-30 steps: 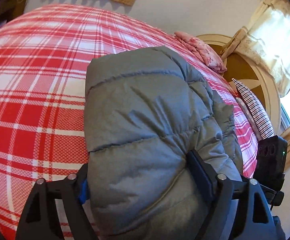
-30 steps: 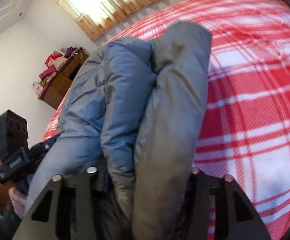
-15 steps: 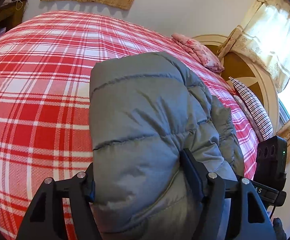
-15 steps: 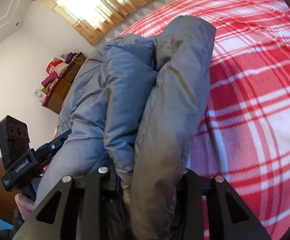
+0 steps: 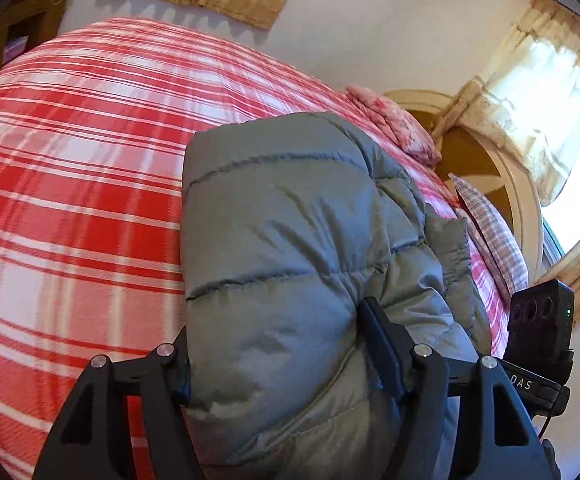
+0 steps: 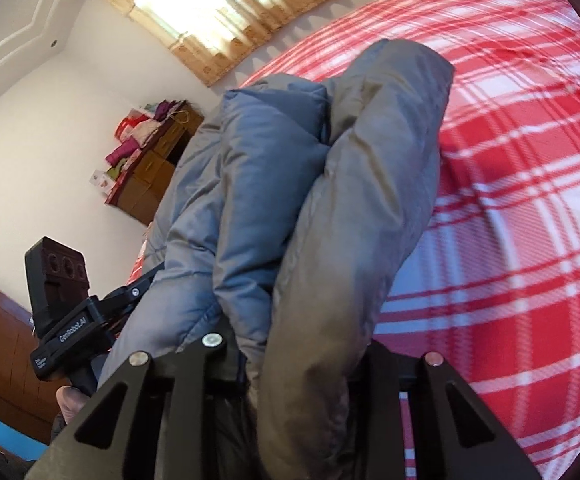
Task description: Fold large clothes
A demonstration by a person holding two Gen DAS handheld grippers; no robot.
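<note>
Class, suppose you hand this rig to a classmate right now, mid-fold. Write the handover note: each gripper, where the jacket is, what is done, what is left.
Left gripper: shut on the grey puffer jacket, jaws wide around a thick padded section; they have just been closing a little.
Right gripper: shut on a bunched part of the same jacket; its jaws have just been closing further.
Jacket: folded into a thick bundle, held in both grippers above the red plaid bed cover.
Done: layers appear doubled over.
Left: probably set the bundle down on the bed, tidy it, release both grippers.
</note>
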